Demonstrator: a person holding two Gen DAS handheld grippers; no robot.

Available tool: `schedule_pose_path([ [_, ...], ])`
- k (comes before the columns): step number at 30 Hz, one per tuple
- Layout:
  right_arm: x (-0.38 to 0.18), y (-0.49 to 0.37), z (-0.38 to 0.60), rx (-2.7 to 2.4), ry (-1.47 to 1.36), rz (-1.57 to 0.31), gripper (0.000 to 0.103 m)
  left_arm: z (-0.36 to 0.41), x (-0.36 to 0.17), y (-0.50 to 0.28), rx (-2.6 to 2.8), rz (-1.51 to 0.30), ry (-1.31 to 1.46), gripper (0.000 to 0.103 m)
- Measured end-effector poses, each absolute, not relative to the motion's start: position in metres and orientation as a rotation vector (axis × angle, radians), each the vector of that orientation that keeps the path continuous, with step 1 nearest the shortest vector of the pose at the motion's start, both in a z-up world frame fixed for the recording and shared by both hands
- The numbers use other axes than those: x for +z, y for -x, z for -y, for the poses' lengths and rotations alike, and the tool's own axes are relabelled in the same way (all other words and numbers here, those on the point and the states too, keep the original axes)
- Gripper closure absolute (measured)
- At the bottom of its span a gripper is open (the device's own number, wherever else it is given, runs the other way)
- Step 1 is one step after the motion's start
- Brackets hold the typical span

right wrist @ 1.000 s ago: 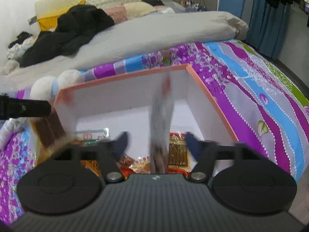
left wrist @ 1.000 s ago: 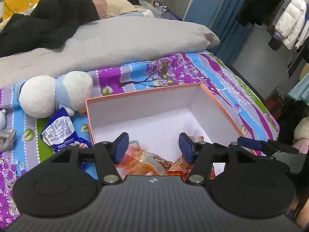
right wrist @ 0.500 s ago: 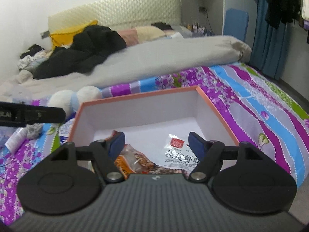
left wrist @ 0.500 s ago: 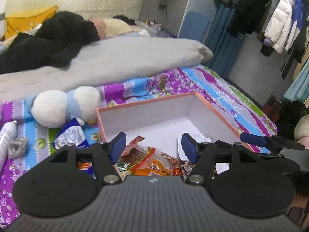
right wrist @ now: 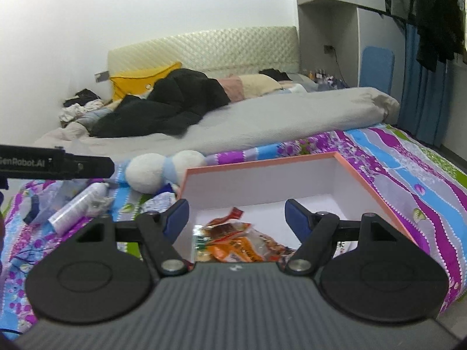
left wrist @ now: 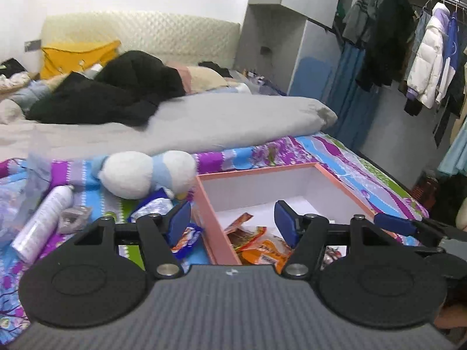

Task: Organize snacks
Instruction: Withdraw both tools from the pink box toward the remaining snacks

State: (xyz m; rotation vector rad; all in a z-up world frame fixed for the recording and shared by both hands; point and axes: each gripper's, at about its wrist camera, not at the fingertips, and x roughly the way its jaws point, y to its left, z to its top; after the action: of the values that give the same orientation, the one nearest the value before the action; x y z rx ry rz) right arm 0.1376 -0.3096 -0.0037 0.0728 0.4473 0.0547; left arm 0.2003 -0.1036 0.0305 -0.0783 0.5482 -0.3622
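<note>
Both pairs of fingers are spread and empty: left gripper (left wrist: 232,218), right gripper (right wrist: 237,217). Snack packets (right wrist: 233,245) lie beyond the fingertips in the orange-rimmed box (right wrist: 376,195) (on the bed); another packet (left wrist: 186,237) lies outside, by the left gripper's left finger.

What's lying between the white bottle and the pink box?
In the left wrist view, a crinkly silver-blue snack packet lies on the bedsheet between the white bottle and the pink-rimmed box.
</note>
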Motion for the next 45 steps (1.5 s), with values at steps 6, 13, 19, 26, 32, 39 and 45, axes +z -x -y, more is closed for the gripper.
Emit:
schedule_pose_path([
  [6, 0.001, -0.116, 0.291, 0.091, -0.072, -0.412, 0.029, 0.077, 0.031, -0.171, -0.334, -0.520, 0.114, 0.034],
  [13, -0.008, -0.097, 0.263, 0.145, -0.050, -0.404, 0.029, 0.062, 0.028, -0.132, -0.252, -0.460, 0.061, 0.034],
  [19, -0.017, -0.077, 0.247, 0.178, -0.047, -0.411, 0.029, 0.048, 0.019, -0.103, -0.229, -0.457, 0.034, 0.034],
  [26, -0.027, -0.052, 0.234, 0.192, -0.018, -0.447, 0.029, 0.015, -0.003, -0.076, -0.163, -0.509, 0.077, 0.034],
  [32, -0.040, -0.036, 0.219, 0.207, 0.041, -0.480, 0.029, -0.021, -0.026, -0.062, -0.106, -0.566, 0.140, 0.034],
  [39, -0.050, -0.042, 0.197, 0.253, 0.115, -0.527, 0.029, -0.040, -0.054, -0.077, -0.058, -0.606, 0.176, 0.034],
  [45, -0.064, -0.062, 0.175, 0.265, 0.206, -0.537, 0.030, -0.049, -0.077, -0.111, -0.027, -0.626, 0.219, 0.034],
])
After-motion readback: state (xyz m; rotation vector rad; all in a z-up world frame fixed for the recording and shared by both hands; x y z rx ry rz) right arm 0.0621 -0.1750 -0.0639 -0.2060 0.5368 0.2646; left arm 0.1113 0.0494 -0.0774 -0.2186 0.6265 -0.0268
